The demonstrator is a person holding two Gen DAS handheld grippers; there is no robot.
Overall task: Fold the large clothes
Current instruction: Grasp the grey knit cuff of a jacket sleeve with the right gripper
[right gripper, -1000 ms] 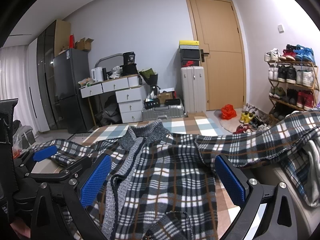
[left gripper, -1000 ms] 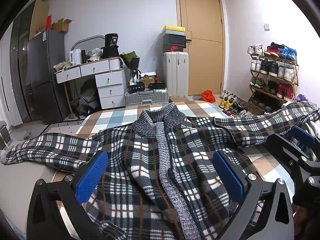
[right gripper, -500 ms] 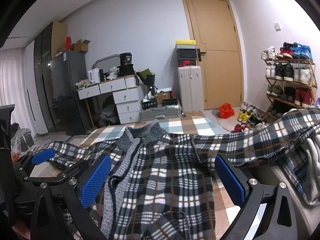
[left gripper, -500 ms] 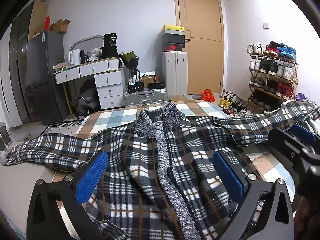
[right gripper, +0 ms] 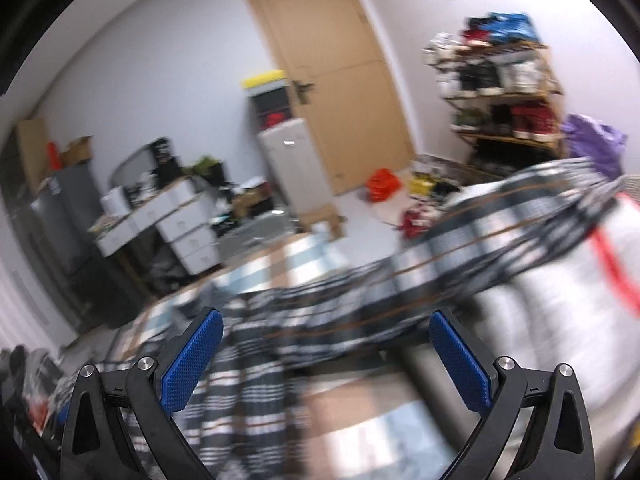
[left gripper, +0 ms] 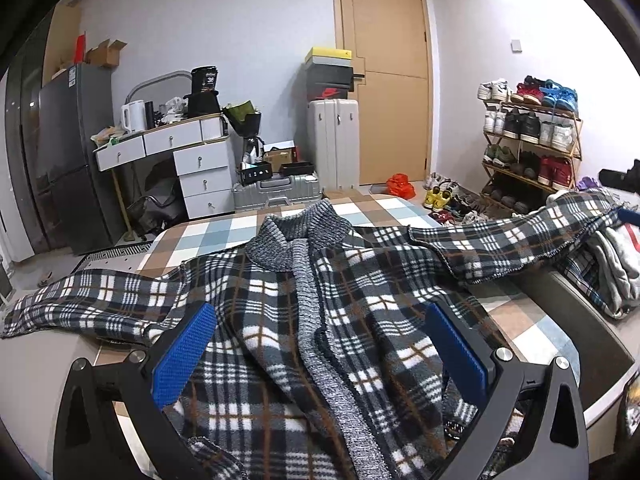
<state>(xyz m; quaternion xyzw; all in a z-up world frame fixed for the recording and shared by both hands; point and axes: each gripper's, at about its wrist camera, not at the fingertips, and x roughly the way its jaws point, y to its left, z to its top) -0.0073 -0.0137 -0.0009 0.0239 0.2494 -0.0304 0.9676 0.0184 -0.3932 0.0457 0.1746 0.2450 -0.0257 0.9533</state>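
A black, white and brown plaid jacket (left gripper: 320, 320) with a grey knit collar (left gripper: 296, 232) lies front up on a checked table (left gripper: 208, 236), sleeves spread left and right. My left gripper (left gripper: 320, 356) is open and empty, low over the jacket's front. The right sleeve (left gripper: 512, 240) runs onto a pile of clothes at the right. My right gripper (right gripper: 326, 356) is open and empty, facing that sleeve (right gripper: 460, 232); its view is blurred by motion.
A pile of folded clothes (left gripper: 612, 256) sits at the table's right edge. Beyond the table stand a white desk with drawers (left gripper: 180, 156), suitcases (left gripper: 332, 140), a shoe rack (left gripper: 532, 140), a fridge (left gripper: 68, 152) and a door (left gripper: 384, 76).
My right gripper has swung fast to the right and tilted, now facing the right sleeve and clothes pile; it has left the left wrist view. My left gripper has barely moved.
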